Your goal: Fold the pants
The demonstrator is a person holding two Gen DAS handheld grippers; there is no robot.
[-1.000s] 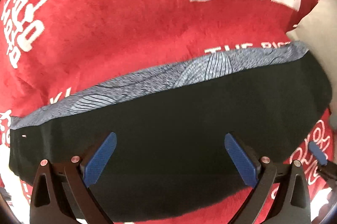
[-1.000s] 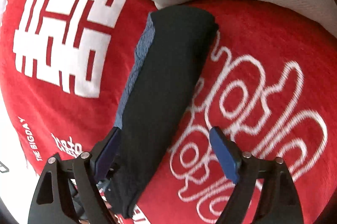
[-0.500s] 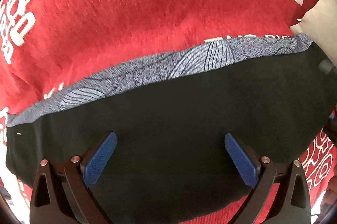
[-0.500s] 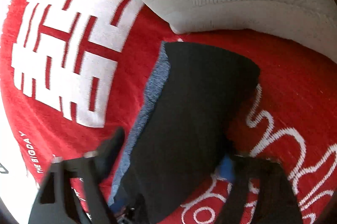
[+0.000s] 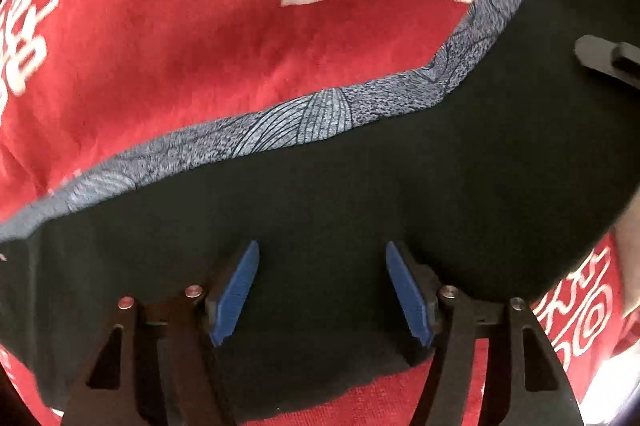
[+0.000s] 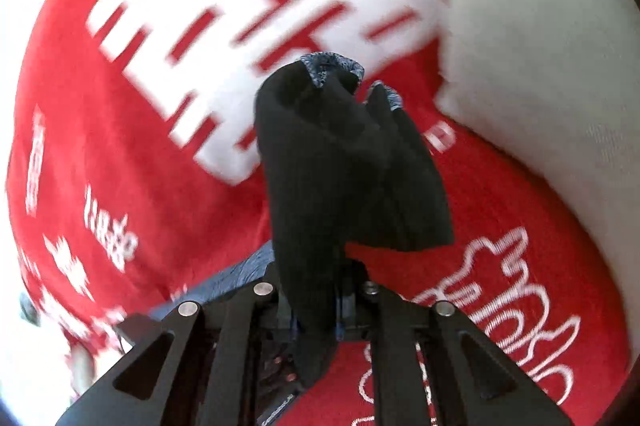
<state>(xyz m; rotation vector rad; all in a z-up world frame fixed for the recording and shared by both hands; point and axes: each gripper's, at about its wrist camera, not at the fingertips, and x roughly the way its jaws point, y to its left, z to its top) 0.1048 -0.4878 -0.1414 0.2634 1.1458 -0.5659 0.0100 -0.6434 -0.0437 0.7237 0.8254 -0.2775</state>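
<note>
Right gripper (image 6: pixel 316 314), open beside the pants (image 5: pixel 360 210) a second ago, is now clamped on one end and lifting it off the red blanket (image 5: pixel 168 58), beginning a fold; left gripper (image 5: pixel 320 290), jaws narrowed but unclosed, hovers over the middle.
</note>
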